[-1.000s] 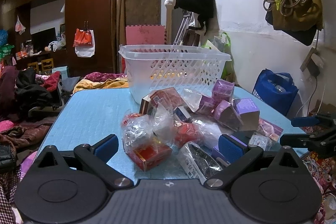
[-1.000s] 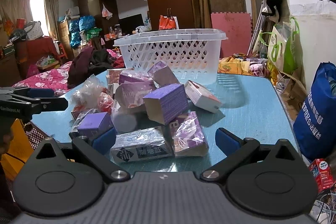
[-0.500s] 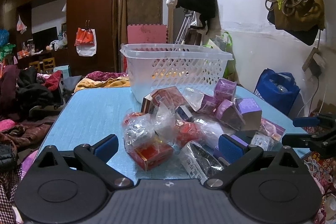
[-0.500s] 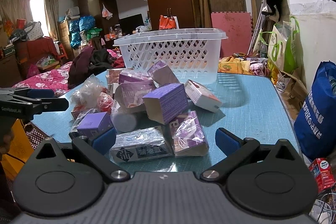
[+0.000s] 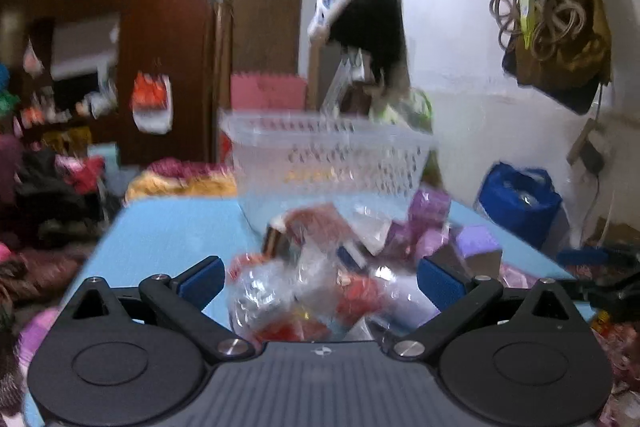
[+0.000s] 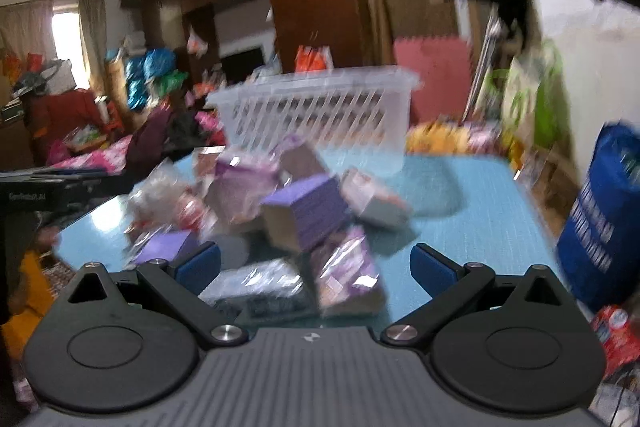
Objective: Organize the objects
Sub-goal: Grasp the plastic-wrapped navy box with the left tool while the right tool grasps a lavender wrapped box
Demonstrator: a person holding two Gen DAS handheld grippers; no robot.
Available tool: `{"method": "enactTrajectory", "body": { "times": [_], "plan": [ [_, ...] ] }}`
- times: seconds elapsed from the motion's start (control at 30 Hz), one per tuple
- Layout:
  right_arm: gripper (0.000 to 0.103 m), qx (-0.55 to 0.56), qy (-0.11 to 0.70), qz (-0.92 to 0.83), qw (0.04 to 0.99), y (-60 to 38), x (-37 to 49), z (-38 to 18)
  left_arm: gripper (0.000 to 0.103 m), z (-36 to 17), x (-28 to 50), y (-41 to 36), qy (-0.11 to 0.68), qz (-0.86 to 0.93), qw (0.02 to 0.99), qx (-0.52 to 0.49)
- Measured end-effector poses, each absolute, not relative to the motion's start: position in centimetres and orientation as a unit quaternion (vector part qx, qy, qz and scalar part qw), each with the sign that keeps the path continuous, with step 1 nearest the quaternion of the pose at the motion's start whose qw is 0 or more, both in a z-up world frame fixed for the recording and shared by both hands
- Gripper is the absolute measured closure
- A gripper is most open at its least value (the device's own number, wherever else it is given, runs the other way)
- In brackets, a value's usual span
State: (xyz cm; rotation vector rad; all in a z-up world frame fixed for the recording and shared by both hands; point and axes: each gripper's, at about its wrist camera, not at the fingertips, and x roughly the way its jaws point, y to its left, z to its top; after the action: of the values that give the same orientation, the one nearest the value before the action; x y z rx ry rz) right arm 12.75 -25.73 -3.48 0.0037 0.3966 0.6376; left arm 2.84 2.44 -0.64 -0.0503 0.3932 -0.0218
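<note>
Left tool: open, blue-padded fingers spread wide, nothing between the pads; sits low centre of the left wrist view, over the near edge of the pile.
Right tool: open too, empty; low centre of the right wrist view, fingers either side of the near packets.
Bench: light blue textured top, fills the middle of both views.
Pile of small packaged goods: centre of the bench, loose heap, items touching and overlapping.
Purple cardboard box: tilted, middle of the pile in the right wrist view.
Clear crinkled plastic bag with red packets: nearest the left tool, lower centre of the left wrist view.
Plastic-wrapped purple pack: lower centre of the right wrist view, lying flat between the right tool's fingers.
White slotted plastic basket: upright on the bench behind the pile, upper centre; contents cannot be made out.
Blue bag: right edge, beside the bench.
Image quality: both views motion-blurred, labels unreadable.
</note>
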Motion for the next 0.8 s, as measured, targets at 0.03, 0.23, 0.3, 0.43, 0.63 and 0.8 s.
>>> {"method": "enactTrajectory", "body": {
  "times": [0.03,0.23,0.3,0.43,0.63,0.8],
  "plan": [
    [0.0,-0.003,0.175,0.297,0.939,-25.7,12.7,-3.7,0.0,-1.0,3.1,2.5,0.2,-0.002,0.98,-0.021],
    [0.0,-0.015,0.2,0.31,0.929,-25.6,13.6,-5.3,0.0,-2.4,1.0,2.2,0.16,0.008,0.987,-0.004],
    [0.0,-0.017,0.206,0.327,0.922,-25.5,13.4,-5.5,0.001,-3.0,0.5,1.6,0.164,0.001,0.986,-0.002],
    [0.0,-0.047,0.206,0.312,0.926,-25.4,13.1,-5.9,0.005,-4.1,-0.2,0.1,0.173,-0.026,0.984,0.01],
    [0.009,-0.012,0.207,0.322,0.924,-27.2,13.6,-6.2,0.01,-5.9,-0.2,-1.6,0.189,-0.05,0.98,0.023],
    [0.041,-0.021,0.217,0.329,0.919,-27.0,14.2,-7.0,0.018,-6.9,0.7,-2.1,0.206,-0.042,0.977,0.027]
  ]
}}
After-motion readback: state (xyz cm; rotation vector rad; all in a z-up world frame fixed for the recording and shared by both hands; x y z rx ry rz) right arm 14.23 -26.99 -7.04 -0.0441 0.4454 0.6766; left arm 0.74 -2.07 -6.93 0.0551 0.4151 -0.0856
